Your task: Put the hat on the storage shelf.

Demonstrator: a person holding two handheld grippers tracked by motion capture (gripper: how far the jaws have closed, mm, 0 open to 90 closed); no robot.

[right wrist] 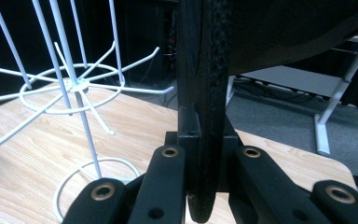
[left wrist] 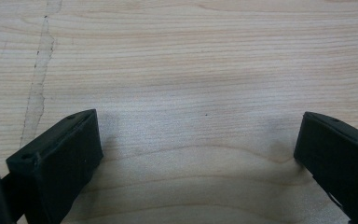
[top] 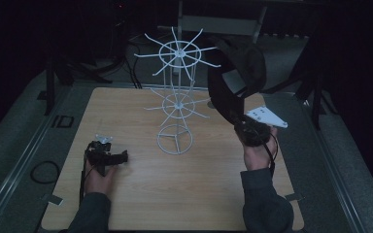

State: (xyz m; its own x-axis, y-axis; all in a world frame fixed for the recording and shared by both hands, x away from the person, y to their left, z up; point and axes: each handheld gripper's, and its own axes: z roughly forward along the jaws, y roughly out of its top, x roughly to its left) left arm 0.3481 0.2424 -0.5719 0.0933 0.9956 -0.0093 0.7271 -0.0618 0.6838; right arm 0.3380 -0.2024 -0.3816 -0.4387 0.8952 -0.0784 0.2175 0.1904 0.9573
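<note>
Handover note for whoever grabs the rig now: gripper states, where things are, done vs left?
Right hand-held gripper: shut on the black cap, clamping its edge, held up beside the white wire rack.
Left hand-held gripper: open, nothing between the jaws, low over the wooden table.
Done: cap picked up and raised to rack height.
Left: probably hanging the cap on a rack arm, then releasing; it is not on any arm yet.

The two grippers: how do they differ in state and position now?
The left gripper is low over the table with jaws open and nothing between them; the right gripper is raised beside the white wire rack, shut on a black cap. A hand holds each.
</note>
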